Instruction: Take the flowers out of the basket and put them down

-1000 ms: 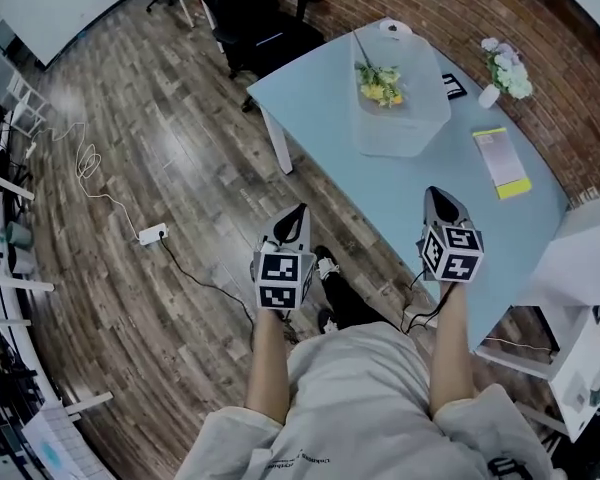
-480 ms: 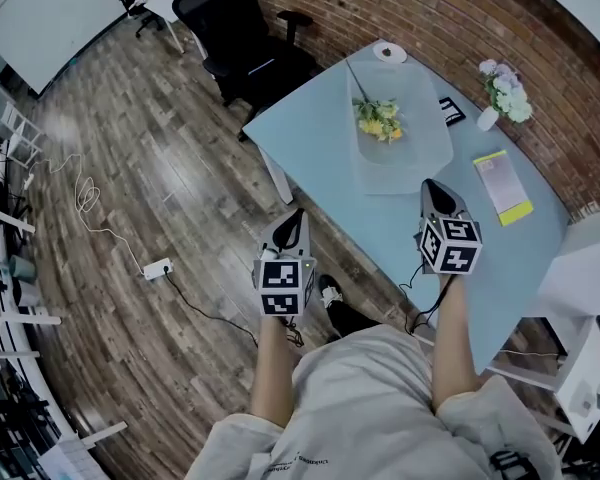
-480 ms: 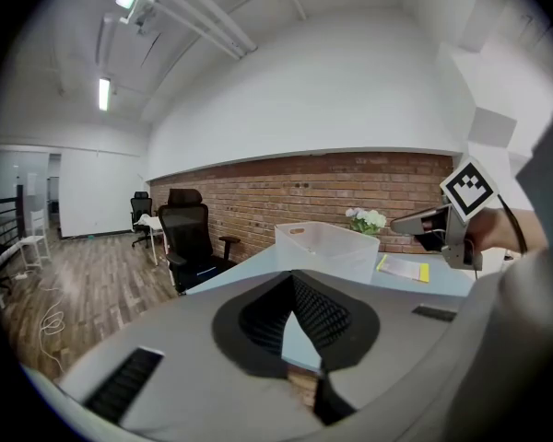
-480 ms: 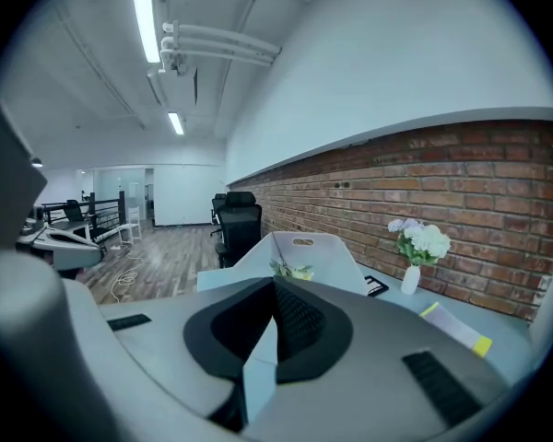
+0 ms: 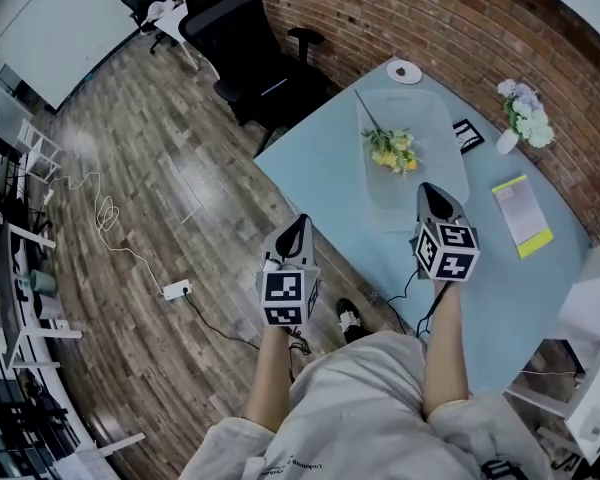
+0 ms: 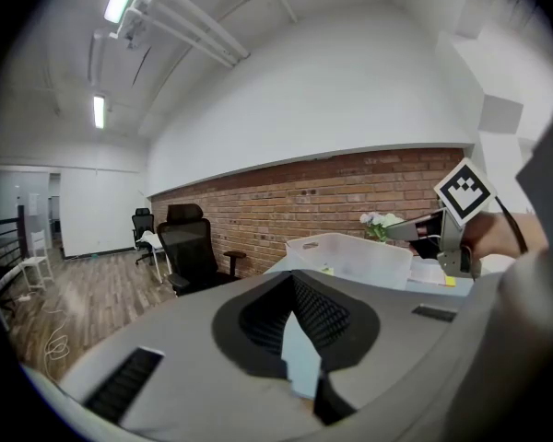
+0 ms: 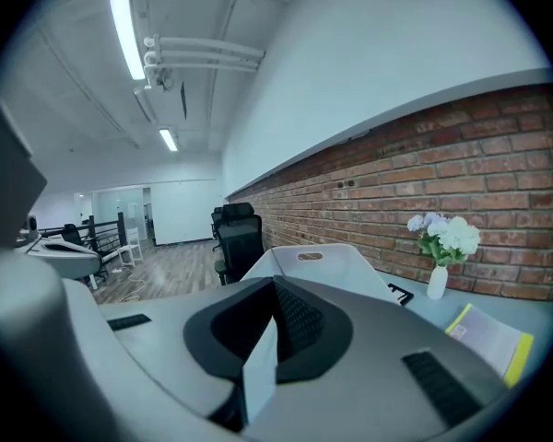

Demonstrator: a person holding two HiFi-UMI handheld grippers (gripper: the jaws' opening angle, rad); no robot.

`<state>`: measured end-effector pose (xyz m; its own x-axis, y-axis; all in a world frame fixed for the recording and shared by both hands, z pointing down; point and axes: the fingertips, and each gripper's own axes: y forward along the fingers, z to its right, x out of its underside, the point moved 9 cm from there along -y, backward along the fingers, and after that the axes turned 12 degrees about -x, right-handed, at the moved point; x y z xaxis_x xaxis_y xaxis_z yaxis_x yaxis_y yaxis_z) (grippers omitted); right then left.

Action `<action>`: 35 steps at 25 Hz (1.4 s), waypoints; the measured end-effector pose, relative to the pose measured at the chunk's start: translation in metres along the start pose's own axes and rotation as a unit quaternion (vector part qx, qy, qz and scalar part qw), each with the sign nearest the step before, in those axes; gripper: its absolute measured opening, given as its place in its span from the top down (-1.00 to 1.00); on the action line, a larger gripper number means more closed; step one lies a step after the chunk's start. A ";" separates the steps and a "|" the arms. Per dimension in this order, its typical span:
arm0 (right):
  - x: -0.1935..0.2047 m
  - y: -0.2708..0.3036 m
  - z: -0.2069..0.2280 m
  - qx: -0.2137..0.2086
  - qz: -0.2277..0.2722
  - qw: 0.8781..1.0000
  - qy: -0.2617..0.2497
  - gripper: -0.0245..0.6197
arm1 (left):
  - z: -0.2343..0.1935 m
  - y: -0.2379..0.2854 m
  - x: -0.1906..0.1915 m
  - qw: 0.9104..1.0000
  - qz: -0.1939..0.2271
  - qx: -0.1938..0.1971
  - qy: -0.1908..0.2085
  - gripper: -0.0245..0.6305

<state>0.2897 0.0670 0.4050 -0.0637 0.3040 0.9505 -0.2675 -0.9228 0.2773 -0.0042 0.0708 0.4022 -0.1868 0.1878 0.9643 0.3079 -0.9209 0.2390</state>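
Clenched and empty, both: left gripper over the floor left of the bench, right gripper above it. Flowers inside the clear basket, farther off, untouched

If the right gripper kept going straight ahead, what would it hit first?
Most likely the white basket, straight ahead of the right gripper; how far off is hard to judge.
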 end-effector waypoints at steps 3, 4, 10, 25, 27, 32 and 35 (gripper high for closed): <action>-0.005 0.022 0.014 -0.006 0.009 1.000 0.021 0.86 | 0.003 0.023 -0.006 1.000 -0.012 0.007 0.015 0.85; -0.006 0.029 0.018 -0.008 0.012 0.999 0.030 0.86 | 0.004 0.030 -0.008 1.000 -0.016 0.011 0.017 0.85; -0.002 0.063 0.041 -0.041 0.030 0.994 0.095 0.86 | 0.011 0.072 -0.014 0.999 -0.038 0.018 -0.003 0.85; -0.005 0.084 0.049 -0.069 0.009 0.996 0.054 0.86 | 0.033 0.140 -0.021 0.999 -0.040 0.035 -0.008 0.85; -0.006 0.083 0.048 -0.068 0.009 0.996 0.052 0.86 | 0.033 0.150 -0.022 0.998 -0.038 0.049 -0.005 0.85; -0.008 0.085 0.053 -0.044 0.003 0.998 0.048 0.86 | 0.019 0.172 -0.028 0.996 -0.037 0.080 0.011 0.85; -0.008 0.085 0.053 -0.028 -0.004 0.998 0.047 0.86 | 0.003 0.193 -0.034 0.995 -0.037 0.095 0.008 0.85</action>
<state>0.3186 -0.0269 0.4280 -0.1512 0.3354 0.9299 -0.3220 -0.9061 0.2745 0.0645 -0.1118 0.4159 -0.2297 0.2450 0.9419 0.4638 -0.8233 0.3273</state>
